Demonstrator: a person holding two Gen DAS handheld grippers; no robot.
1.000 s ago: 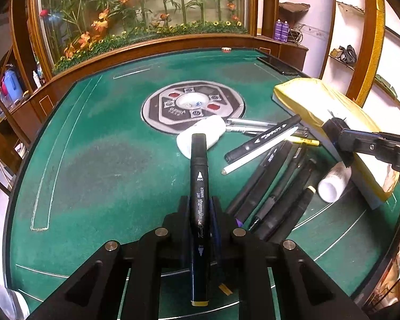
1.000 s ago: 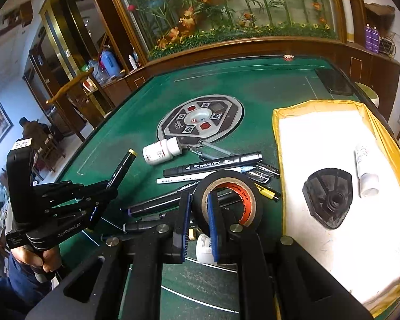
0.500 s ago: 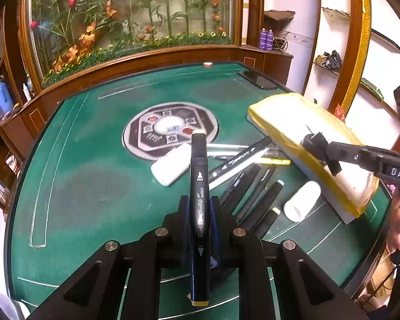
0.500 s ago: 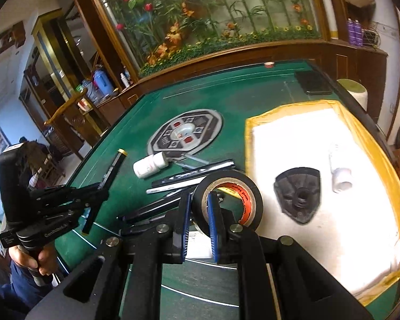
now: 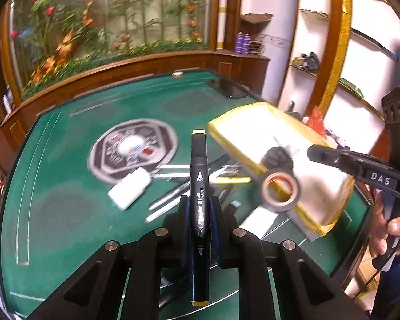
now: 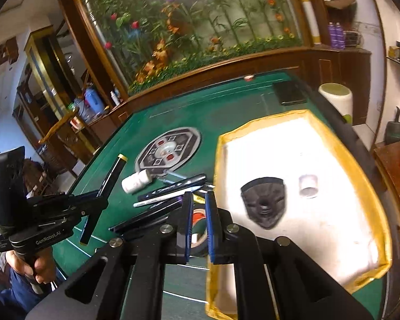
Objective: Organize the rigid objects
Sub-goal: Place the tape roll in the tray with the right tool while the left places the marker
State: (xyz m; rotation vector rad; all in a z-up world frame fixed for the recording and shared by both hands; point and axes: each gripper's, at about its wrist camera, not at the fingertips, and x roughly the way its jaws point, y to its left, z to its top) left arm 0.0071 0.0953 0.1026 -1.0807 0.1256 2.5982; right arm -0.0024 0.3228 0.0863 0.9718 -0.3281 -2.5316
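Note:
My left gripper (image 5: 199,205) is shut on a black art marker (image 5: 199,186) with yellow end caps, held above the green table; it also shows in the right wrist view (image 6: 104,186). My right gripper (image 6: 198,205) has its jaws slightly apart, and the black tape roll (image 5: 280,193) sits below them, falling near the front edge of the yellow-rimmed white tray (image 6: 314,138). The roll also shows between the fingers in the right wrist view (image 6: 198,229). A pile of pens and markers (image 6: 170,192) lies left of the tray.
A white bottle (image 5: 129,190) lies by the round emblem (image 5: 133,149) on the green table (image 5: 66,186). In the tray are a black plastic part (image 6: 264,202) and a small white bottle (image 6: 308,185). A dark phone (image 6: 289,93) lies at the far edge.
My right gripper rose and moved over the tray's front edge, then opened a little, and the tape roll dropped out of it. My left gripper lifted with the marker.

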